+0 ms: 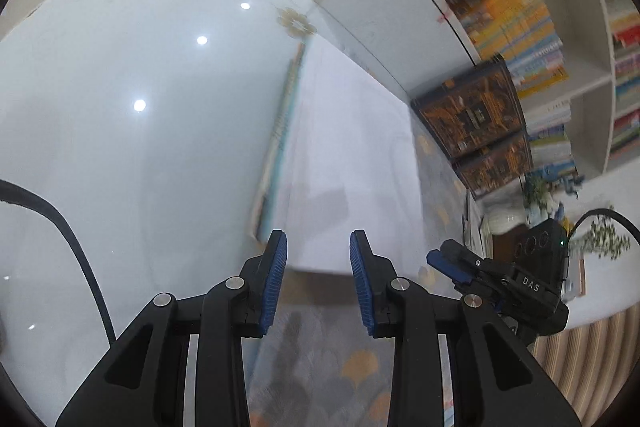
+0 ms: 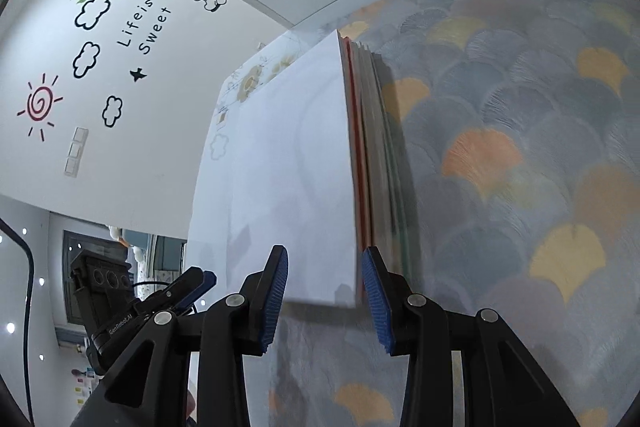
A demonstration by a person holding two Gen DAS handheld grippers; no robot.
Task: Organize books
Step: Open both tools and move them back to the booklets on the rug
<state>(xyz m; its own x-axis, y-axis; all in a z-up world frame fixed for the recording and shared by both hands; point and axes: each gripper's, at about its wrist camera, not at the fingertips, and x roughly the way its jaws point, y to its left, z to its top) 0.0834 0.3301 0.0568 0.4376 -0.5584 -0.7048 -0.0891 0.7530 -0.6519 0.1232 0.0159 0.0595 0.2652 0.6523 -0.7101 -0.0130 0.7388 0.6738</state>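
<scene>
left gripper [image 1: 318, 259]: jaws spread, nothing between the blue ribbed pads [image 1: 276, 279]; the stack of thin flat books with a white cover on top [image 1: 352, 163] lies straight ahead of its fingertips, just beyond them, long axis running away from the gripper.

right gripper [image 2: 325, 281]: jaws part-spread; the near corner of the stack [image 2: 288, 187] sits just ahead of the gap; cannot tell whether the pads press on it; coloured page edges [image 2: 380, 155] run along the stack's right side.

stack rests partly on the glossy white tabletop [image 1: 120, 107], partly on a grey fan-patterned cloth with yellow and orange patches [image 2: 520, 147].

judgement: both grippers face the same near short edge, side by side, about equally near; the next move hinges on that edge.

containers: white open bookshelf [image 1: 600, 67] far ahead and to the right of the left gripper, compartments packed with upright colourful books [image 1: 520, 27]; a dark ornate gold-patterned boxed set [image 1: 476, 111] stands before it.
</scene>
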